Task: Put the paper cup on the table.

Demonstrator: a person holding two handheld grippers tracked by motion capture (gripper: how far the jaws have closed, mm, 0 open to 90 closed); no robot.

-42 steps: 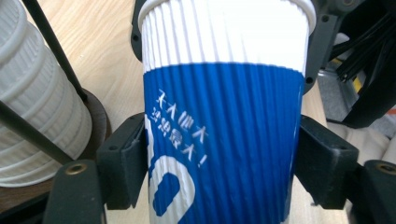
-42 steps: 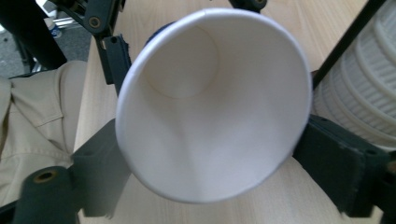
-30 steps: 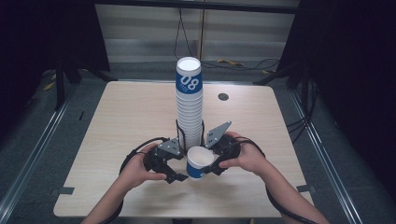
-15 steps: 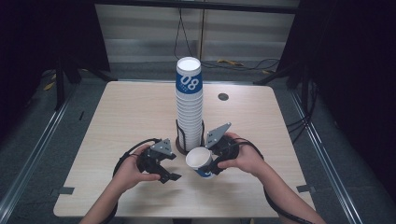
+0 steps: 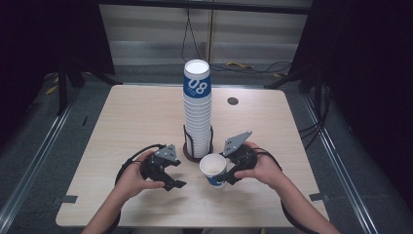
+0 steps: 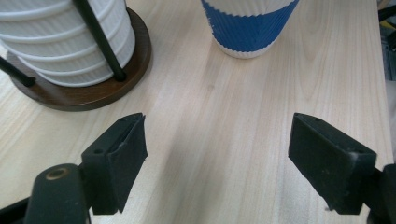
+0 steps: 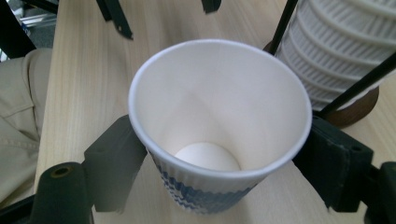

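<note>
Your left hand [image 5: 132,176] sits at the table's [image 5: 126,117] near-left, holding the left gripper [image 5: 171,175] just above the wood w/ its jaws standing apart, nothing between them. In the left gripper view the two black pads [image 6: 122,158] frame bare tabletop; the blue base of the paper cup [image 6: 249,25] stands ahead & to the right, apart from them.

Center: the tall stack of cups [image 5: 197,109], white ribbed w/ a blue one on top, stands upright in a black wire holder on a round dark wooden base [image 5: 190,153]. The single paper cup [image 5: 213,169] is just in front & right of that base, upright, mouth open upward, near but not touching it as far as you can tell.

Right: your right gripper [image 5: 225,171] is clamped on that cup. In the right gripper view its pads [image 7: 116,154] press both sides of the cup wall [image 7: 219,102] below the rim. Your right hand [image 5: 263,168] is behind it.

Far side, right of the stack: a small dark round disc [image 5: 233,101] on the table.
</note>
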